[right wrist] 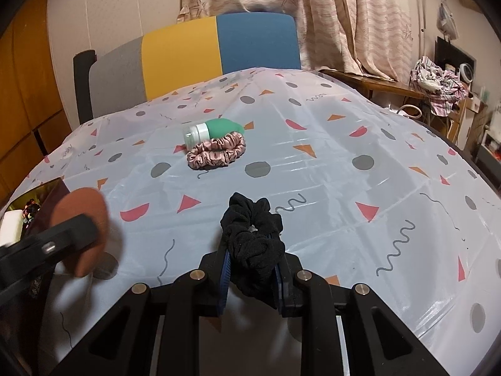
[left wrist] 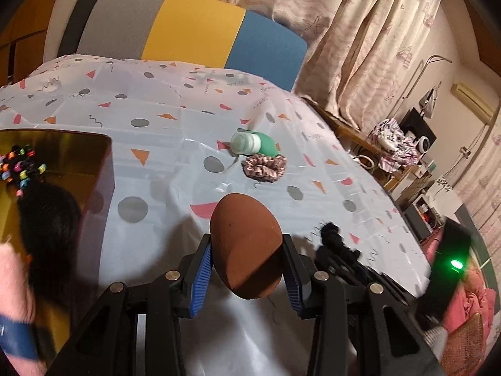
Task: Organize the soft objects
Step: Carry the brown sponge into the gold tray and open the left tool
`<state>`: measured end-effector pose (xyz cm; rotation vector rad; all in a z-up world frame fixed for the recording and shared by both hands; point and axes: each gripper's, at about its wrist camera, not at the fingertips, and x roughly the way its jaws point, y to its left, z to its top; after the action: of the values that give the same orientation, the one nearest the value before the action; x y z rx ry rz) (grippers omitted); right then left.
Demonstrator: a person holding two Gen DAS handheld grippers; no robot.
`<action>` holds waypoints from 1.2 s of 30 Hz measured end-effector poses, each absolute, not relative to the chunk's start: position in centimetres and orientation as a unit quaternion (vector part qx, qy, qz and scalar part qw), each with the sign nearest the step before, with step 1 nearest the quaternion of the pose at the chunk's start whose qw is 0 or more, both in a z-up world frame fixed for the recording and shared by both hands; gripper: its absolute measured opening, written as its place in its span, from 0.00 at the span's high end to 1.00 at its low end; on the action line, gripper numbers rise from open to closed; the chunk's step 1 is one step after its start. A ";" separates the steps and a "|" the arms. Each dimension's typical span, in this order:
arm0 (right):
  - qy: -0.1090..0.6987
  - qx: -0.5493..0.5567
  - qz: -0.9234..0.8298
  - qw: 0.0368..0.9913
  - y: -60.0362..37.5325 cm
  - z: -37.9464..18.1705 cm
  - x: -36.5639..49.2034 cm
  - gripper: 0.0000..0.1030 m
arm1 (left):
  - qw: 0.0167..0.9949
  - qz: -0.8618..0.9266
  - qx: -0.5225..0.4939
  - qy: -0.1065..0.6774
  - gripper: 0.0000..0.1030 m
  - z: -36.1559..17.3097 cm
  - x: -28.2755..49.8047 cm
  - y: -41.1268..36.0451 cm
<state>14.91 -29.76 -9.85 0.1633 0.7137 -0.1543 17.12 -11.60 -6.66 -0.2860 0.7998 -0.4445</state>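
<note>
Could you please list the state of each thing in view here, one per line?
Left tongs: shut on the brown sponge, held above the table.
Right tongs: shut on the black scrunchie.
Pink scrunchie: lying flat on the tablecloth, ungripped.
Green bottle: on its side, cap on, touching the pink scrunchie.
Gold box: open, with small items inside.

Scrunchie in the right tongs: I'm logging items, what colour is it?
Black; the gathered fabric scrunchie shows best in the right wrist view.
</note>
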 end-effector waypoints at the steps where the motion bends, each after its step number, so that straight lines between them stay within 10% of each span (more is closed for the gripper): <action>1: 0.349 0.080 -0.077 0.931 -29.8 -9.9 15.0 0.78 | 0.887 -0.219 -0.142 0.381 0.59 -6.3 16.5 -11.3; 16: 0.354 0.052 -0.079 0.930 -28.8 -9.9 15.2 0.78 | 0.916 -0.188 -0.160 0.317 0.59 -0.6 11.1 -2.8; 36: 0.354 0.033 -0.074 0.932 -28.0 -9.8 15.2 0.78 | 0.888 -0.058 -0.214 0.402 0.49 -6.3 11.8 10.4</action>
<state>15.15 -28.03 -9.79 0.0683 0.7242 -0.1515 11.83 10.40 -6.29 -0.4455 0.8349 -0.1198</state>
